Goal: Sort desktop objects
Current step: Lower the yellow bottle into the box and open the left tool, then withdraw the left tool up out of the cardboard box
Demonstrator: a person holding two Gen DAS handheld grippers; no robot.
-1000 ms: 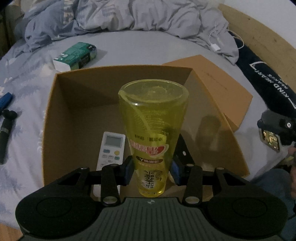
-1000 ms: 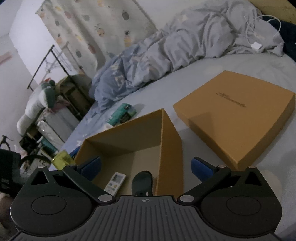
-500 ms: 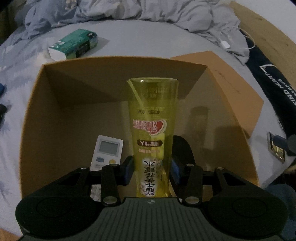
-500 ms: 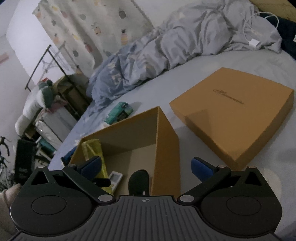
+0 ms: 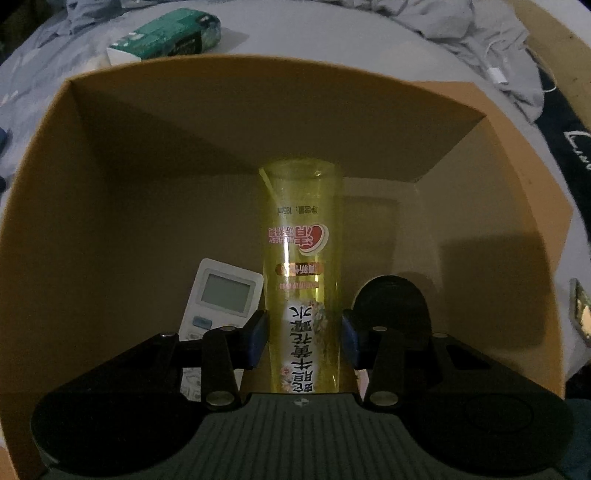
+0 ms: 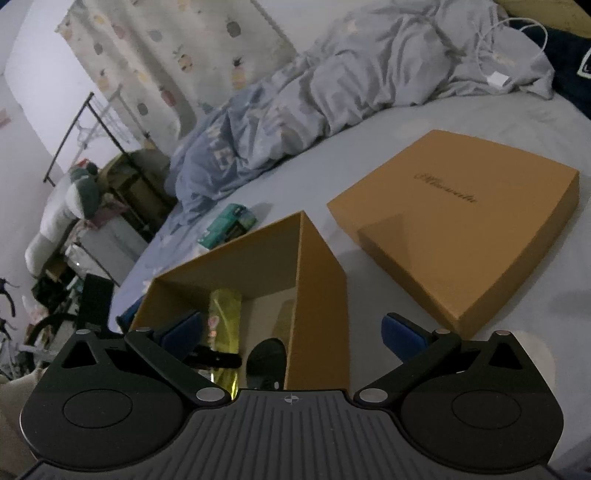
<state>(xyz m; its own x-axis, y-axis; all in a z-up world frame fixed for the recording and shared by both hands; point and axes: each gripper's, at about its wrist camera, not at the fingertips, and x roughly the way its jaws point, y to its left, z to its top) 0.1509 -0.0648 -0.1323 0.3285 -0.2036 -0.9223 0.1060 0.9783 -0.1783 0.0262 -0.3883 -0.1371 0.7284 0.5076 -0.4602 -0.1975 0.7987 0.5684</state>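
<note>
Left wrist view: left hand-held gripper [image 5: 303,338] clamps the yellow bottle [image 5: 300,266] inside the open box [image 5: 92,206], beside a remote [image 5: 221,299] and dark item [image 5: 391,306]. Green pack [image 5: 166,33] remains on the bed; right hand-held gripper [image 6: 291,332] gapes empty.

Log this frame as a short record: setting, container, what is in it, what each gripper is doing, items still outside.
setting: bed with grey sheet
container: open brown box
inside box: white remote, black round object
left gripper: jaws shut on yellow bottle, bottle inside the box
right gripper: jaws open, nothing between them
outside box: box lid, green packet
</note>
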